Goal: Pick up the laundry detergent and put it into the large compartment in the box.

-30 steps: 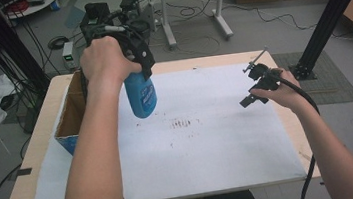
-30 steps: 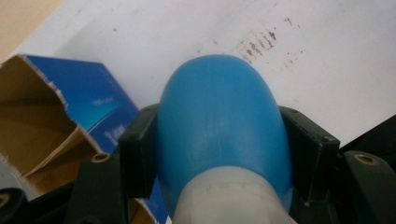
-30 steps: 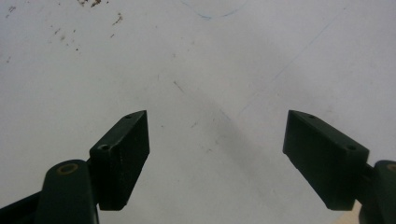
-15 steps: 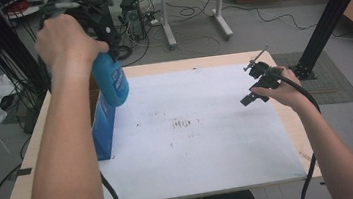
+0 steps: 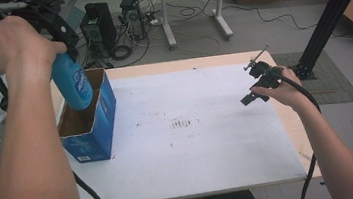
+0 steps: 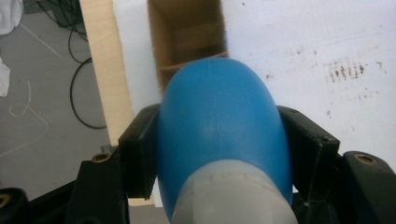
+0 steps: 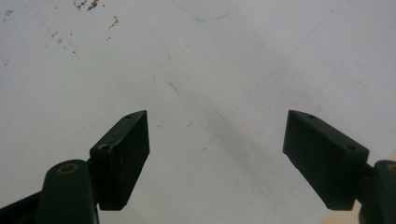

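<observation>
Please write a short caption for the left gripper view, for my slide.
Left claw grips a blue bottle above the open cardboard box.

White-covered table point(image 5: 195, 152), open blue box point(image 5: 89, 127)

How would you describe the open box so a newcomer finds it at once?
Look at the white-covered table, then its left edge. There stands the blue cardboard box, top open and brown inside, directly under the blue bottle in the left hand-held gripper. It is the only container on the table.
</observation>
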`<action>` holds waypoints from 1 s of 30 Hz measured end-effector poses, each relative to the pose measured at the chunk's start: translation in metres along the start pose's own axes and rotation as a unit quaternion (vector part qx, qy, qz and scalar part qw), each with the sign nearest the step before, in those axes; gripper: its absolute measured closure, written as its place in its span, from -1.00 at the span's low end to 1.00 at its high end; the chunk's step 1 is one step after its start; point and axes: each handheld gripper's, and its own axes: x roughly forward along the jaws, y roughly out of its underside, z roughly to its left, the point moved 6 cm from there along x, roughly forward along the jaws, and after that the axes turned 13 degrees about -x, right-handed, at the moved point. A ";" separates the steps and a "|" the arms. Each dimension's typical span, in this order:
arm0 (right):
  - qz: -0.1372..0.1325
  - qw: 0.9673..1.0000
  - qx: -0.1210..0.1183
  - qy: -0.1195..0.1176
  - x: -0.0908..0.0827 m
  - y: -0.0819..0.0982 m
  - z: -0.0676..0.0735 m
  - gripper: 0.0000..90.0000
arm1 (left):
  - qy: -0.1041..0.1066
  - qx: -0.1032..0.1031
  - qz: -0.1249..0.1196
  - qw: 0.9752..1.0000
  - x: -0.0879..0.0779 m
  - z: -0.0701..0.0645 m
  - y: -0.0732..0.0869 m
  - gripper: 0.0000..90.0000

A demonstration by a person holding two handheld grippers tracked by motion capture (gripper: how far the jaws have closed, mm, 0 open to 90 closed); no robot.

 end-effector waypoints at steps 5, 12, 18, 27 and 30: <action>-0.002 1.000 -0.004 0.001 -0.001 -0.003 0.000 -0.50 | -0.006 -0.009 0.000 1.000 0.005 0.013 0.002 -0.17; 0.002 1.000 -0.007 0.003 -0.001 -0.007 0.003 -0.50 | -0.004 -0.010 0.010 1.000 0.023 0.021 0.005 -0.17; 0.005 1.000 -0.006 0.004 0.000 -0.007 0.003 -0.50 | -0.006 -0.014 0.018 1.000 0.044 0.024 0.007 -0.16; 0.007 1.000 -0.006 0.004 0.001 -0.007 0.005 -0.50 | -0.003 -0.012 0.035 0.999 0.080 0.022 0.011 -0.16; 0.007 1.000 -0.008 0.004 0.002 -0.007 0.005 -0.50 | -0.002 -0.012 0.043 0.999 0.093 0.021 0.013 -0.16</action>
